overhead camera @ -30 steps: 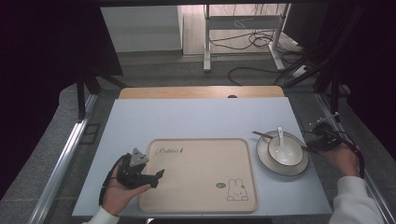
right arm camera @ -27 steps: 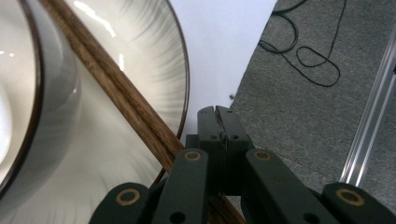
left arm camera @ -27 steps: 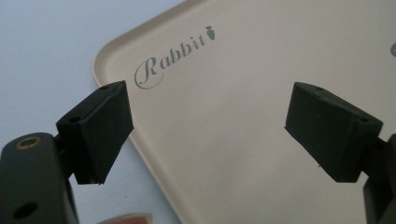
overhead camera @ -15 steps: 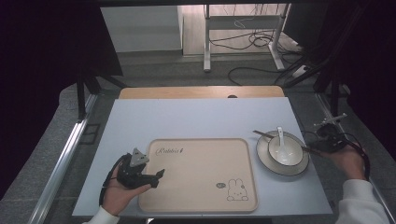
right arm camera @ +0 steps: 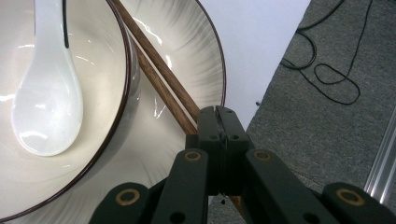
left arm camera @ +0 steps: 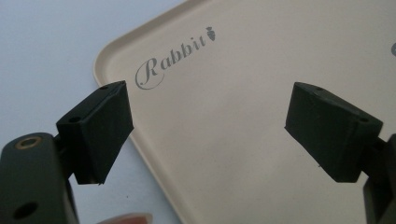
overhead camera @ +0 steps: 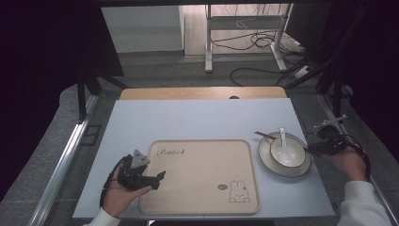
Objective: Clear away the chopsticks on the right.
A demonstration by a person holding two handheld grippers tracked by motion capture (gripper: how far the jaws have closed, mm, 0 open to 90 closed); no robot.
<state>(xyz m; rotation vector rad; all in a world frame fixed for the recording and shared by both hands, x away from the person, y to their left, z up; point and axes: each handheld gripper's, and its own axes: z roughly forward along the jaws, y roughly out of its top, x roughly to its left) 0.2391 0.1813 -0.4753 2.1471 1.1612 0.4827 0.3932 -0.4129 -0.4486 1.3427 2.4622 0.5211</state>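
A beige tray (overhead camera: 202, 176) printed "Rabbit" with a bunny drawing lies at the table's front middle. My left gripper (overhead camera: 157, 179) stands open over the tray's left edge (left arm camera: 135, 144), with nothing between its jaws. To the right, a white bowl (overhead camera: 287, 151) holding a white spoon (overhead camera: 283, 140) sits on a dark-rimmed plate (overhead camera: 301, 167). Brown chopsticks (right arm camera: 159, 77) lie across the plate beside the bowl. My right gripper (right arm camera: 215, 112) is shut at the plate's right rim, and the chopsticks' near end runs under its jaws. Whether they are pinched is hidden.
The light blue table top (overhead camera: 197, 120) ends close to the right of the plate, where grey carpet (right arm camera: 327, 116) with cables lies below. A wooden board (overhead camera: 202, 92) borders the far edge, and metal rails run along both sides.
My right hand and gripper have shifted slightly at the plate's right rim. The left gripper, tray, bowl and chopsticks have stayed put.
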